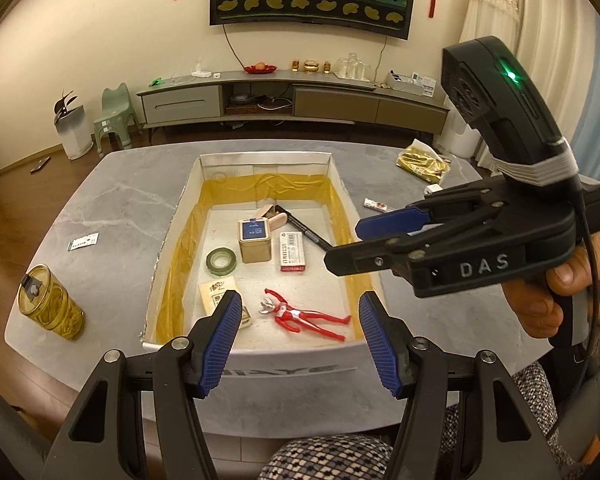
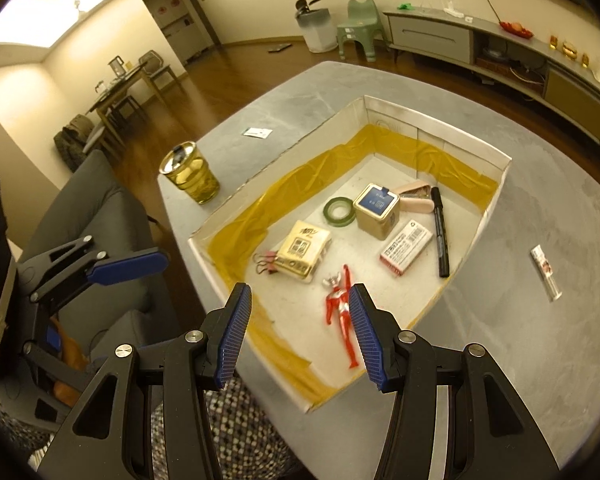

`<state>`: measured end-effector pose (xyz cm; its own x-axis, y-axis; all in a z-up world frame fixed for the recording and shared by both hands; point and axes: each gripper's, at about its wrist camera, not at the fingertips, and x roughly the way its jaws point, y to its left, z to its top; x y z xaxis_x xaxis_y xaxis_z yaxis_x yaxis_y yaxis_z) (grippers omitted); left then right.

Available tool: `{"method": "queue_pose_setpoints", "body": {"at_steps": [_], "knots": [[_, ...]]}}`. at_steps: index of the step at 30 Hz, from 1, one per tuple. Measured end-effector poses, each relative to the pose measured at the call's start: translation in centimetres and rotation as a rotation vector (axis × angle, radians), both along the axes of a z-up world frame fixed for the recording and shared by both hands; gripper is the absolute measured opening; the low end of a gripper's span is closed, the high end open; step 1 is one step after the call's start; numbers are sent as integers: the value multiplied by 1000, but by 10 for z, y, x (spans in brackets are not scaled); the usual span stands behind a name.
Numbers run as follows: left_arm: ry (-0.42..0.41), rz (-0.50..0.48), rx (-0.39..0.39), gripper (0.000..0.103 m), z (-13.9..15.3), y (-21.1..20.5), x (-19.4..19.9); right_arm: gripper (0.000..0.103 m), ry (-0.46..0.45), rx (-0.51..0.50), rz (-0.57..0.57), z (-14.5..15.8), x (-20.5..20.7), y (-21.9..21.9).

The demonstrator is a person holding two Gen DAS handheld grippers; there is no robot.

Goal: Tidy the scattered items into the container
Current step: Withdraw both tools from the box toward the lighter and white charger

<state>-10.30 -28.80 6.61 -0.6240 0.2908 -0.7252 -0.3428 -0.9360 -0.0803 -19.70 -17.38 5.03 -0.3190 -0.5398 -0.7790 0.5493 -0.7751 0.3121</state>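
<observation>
right gripper (image 1: 342, 244) body reads "das", jaws apart, empty; left gripper (image 1: 298, 338) also agape above box (image 1: 260, 360).

Box (image 1: 342, 196) at table (image 1: 116, 208) centre. Inside: tape roll (image 1: 221, 262) left of tin (image 1: 254, 241); carton (image 1: 292, 251) right of tin; marker (image 1: 306, 229) behind carton; figure (image 1: 300, 315) nearest. Jar (image 1: 50, 303) and card (image 1: 83, 241) left of box, on table.
</observation>
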Motion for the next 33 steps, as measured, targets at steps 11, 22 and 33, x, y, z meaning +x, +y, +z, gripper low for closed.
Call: {"method": "queue_pose_setpoints", "body": {"at_steps": [11, 22, 33], "knots": [[-2, -45, 6, 62, 4, 24, 26, 55, 35, -94, -31, 12, 54, 35], [-27, -110, 20, 64, -3, 61, 43, 54, 66, -163, -144, 5, 97, 93], [-49, -194, 39, 65, -13, 123, 38, 54, 63, -210, -329, -15, 120, 179]]}}
